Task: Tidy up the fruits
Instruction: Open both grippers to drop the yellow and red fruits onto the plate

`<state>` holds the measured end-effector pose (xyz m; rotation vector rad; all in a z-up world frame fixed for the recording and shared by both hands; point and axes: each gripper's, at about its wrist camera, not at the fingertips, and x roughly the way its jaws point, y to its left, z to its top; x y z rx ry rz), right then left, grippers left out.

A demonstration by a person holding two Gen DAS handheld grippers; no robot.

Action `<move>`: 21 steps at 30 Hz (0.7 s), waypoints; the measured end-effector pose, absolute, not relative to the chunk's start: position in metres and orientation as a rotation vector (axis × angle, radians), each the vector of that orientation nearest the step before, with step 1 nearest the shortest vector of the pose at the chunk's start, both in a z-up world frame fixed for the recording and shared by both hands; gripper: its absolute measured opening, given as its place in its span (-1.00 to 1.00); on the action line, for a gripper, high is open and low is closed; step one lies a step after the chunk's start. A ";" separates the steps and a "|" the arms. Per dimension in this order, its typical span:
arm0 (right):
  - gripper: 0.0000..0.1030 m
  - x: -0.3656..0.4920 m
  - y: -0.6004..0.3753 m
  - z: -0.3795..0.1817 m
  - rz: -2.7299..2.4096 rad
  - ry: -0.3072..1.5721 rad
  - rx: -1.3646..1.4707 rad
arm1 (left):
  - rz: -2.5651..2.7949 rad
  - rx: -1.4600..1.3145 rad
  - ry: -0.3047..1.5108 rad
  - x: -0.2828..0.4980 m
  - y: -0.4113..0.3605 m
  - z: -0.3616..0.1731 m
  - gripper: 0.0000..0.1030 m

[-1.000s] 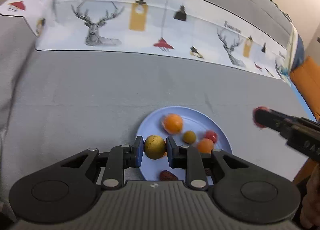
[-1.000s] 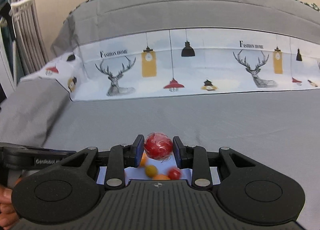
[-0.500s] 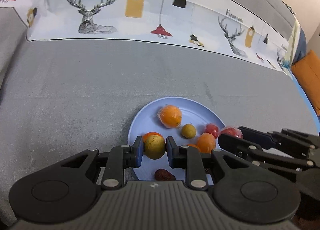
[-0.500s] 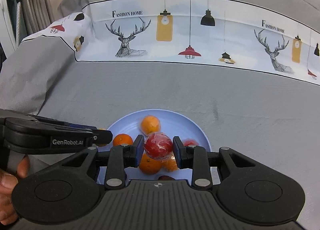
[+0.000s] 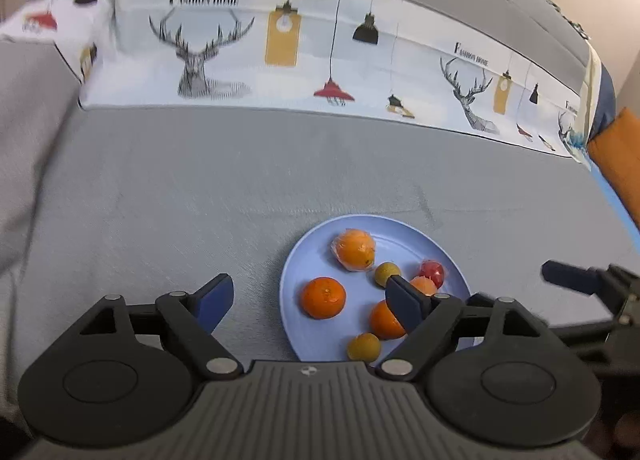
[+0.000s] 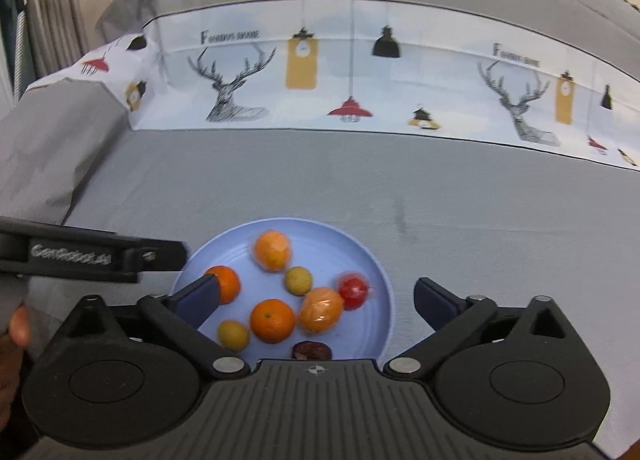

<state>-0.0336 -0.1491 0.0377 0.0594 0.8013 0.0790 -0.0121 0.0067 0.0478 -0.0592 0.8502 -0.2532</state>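
Broadly, a grey bed cover [image 6: 360, 179] with a deer-and-lamp printed band [image 6: 360, 71] filled both views, and on it lay the pale blue plate [image 6: 372, 260] that held all the fruits.

The left gripper [image 5: 308, 300] hung over the plate's near left side with its jaws spread wide and nothing between them; the right gripper [image 6: 316, 296] was likewise spread and empty above the plate.

The plastic-wrapped orange [image 6: 273, 250] near the far rim and another wrapped orange [image 6: 321, 310] looked slick, so a hold across the widest part seemed wise. The two bare mandarins [image 6: 272, 320] would probably give a little and tolerate only a light squeeze.

The wrapped red fruit [image 6: 353, 290] sat toward the right rim and appeared smooth and likely to roll. The two small yellow-green fruits [image 6: 298, 280] seemed firm and light. A dark date-like piece [image 6: 311, 350] lay at the near edge, half hidden by the gripper body.
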 end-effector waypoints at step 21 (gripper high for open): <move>0.99 -0.062 -0.182 0.024 -0.072 0.954 0.146 | -0.110 0.005 0.994 -0.038 -0.002 0.029 0.99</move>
